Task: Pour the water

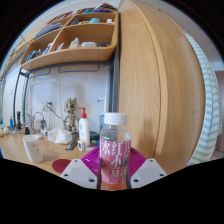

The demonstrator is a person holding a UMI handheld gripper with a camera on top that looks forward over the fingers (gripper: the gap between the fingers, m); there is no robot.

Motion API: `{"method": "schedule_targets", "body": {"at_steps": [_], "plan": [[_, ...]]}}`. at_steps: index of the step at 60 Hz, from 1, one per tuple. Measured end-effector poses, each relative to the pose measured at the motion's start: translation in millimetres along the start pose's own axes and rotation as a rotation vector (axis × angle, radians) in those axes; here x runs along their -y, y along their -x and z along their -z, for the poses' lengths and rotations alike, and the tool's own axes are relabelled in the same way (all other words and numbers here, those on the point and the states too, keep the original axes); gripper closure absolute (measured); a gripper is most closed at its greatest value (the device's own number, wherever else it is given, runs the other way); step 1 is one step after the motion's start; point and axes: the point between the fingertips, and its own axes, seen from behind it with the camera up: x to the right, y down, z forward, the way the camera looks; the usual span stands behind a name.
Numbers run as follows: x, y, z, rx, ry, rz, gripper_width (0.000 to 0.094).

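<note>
The gripper (114,170) has its jaws clamped on a clear plastic bottle (115,150), one pad against each side. The bottle stands upright between them, its long axis vertical and its white cap uppermost. A white cup (34,149), the likely target, sits on the tabletop (14,148) well to the left.

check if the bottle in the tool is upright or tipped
Upright: the bottle stands vertical between the tool's fingers, white cap on top, pads against both sides.
</note>
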Motion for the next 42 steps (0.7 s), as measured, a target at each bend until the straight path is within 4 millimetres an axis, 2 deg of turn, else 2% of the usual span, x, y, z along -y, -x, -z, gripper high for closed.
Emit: {"method": "schedule_targets", "body": {"at_steps": [11,14,21,36,42], "plan": [[4,0,3,-0.038,0.012,0.058,0.0622],[11,4,3,-0.04,0.013,0.119,0.0621],[30,25,2,-0.062,0.02,0.342,0.0621],[53,115,-15,-0.034,-0.026,0.987,0.0617],[64,145,-22,-0.027,-0.076,1.227,0.0619]]}}
